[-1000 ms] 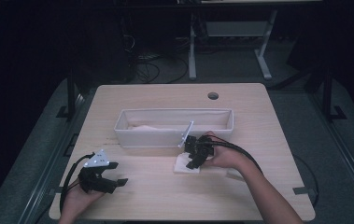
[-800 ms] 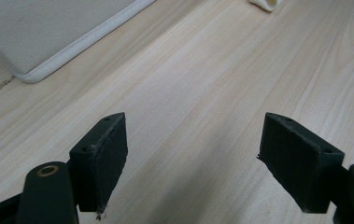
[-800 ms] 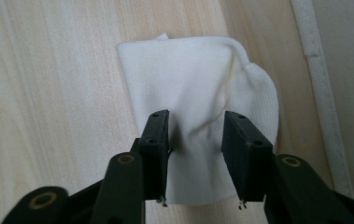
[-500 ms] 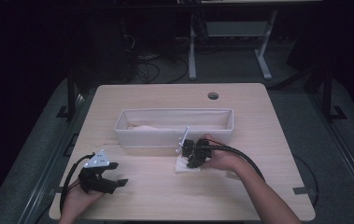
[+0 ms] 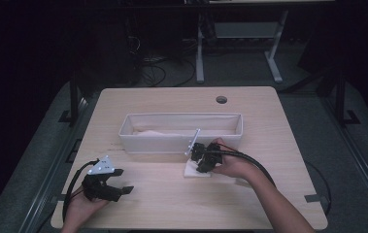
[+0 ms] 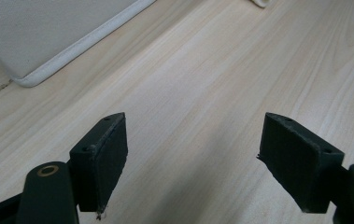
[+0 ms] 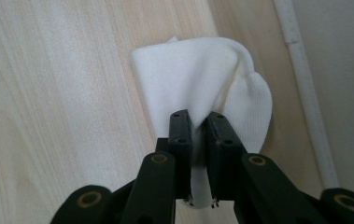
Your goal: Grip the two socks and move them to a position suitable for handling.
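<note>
jaws of right hand-held gripper [image 7: 198, 122] had just closed, pinching white cloth [image 7: 198, 79] at 6 o'clock of bin [image 5: 181, 131]; lift likely next. left hand-held gripper [image 6: 193, 158] apart, idle.

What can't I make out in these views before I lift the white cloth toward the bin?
- White cloth: its near end is hidden behind the right gripper in the right gripper view; in the high view the hand covers part of it.
- Bin: the near wall hides much of its floor in the high view; a pale thing inside is too small to identify.
- Left gripper: open over bare table.
</note>
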